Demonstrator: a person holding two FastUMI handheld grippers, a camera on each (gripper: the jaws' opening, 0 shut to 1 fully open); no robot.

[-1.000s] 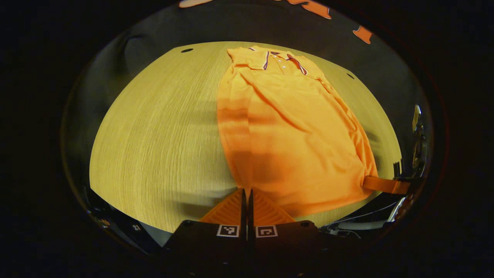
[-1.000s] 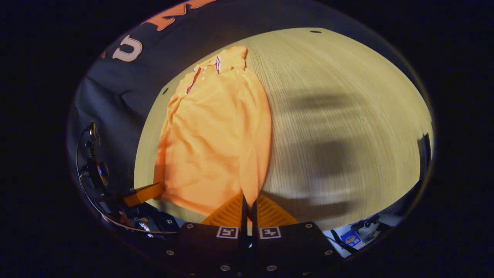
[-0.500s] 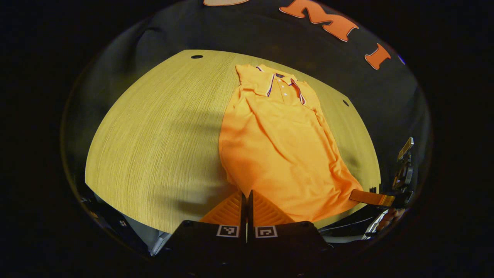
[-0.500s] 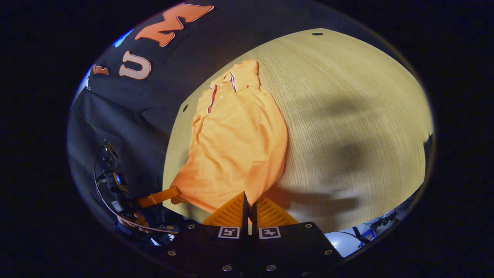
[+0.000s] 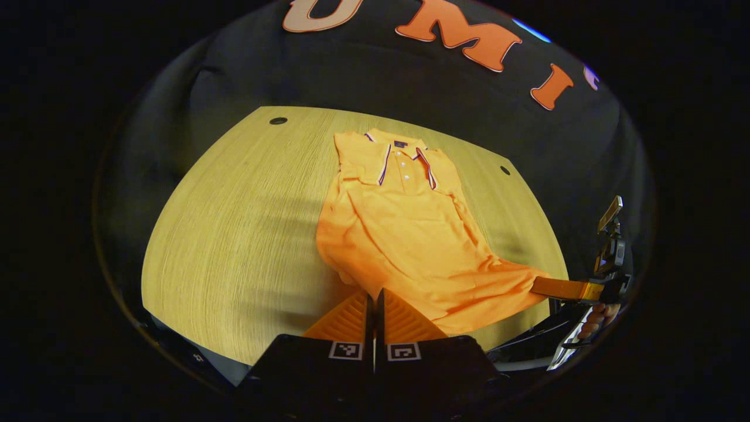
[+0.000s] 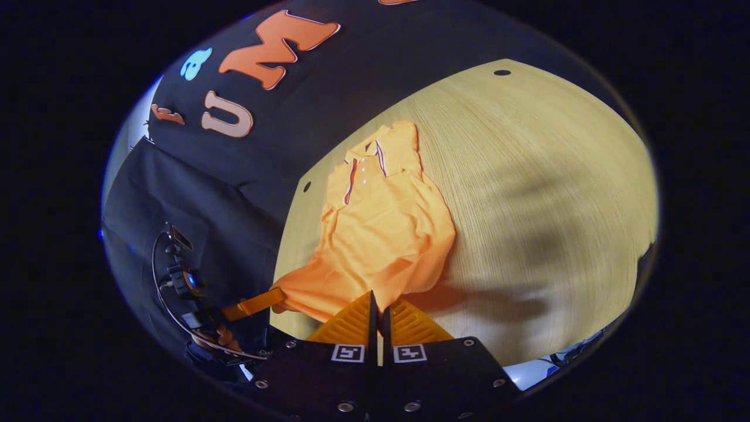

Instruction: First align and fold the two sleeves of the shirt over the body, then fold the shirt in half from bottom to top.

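An orange polo shirt [image 5: 404,234] [image 6: 381,234] lies on the wooden table [image 5: 234,234] [image 6: 539,193], collar at the far end, sleeves folded over the body. Its bottom hem is lifted off the table at both corners. My left gripper [image 5: 374,296] is shut on the hem's left corner. My right gripper [image 6: 377,299] is shut on the hem's right corner. The right gripper [image 5: 556,287] also appears at the right of the left gripper view, and the left gripper [image 6: 258,302] at the lower left of the right gripper view, each pinching cloth.
The black cloth wall [image 5: 381,76] stands right behind the table's far edge. Small dark holes [image 5: 278,121] [image 6: 502,72] mark the table's far corners. A hand [image 5: 597,316] holds the other gripper, with cables near it. Bare wood lies on both sides of the shirt.
Both grippers have risen and carried the hem up and toward the collar. The shirt's lower part has come off the table and bunched, so the shirt looks shorter.
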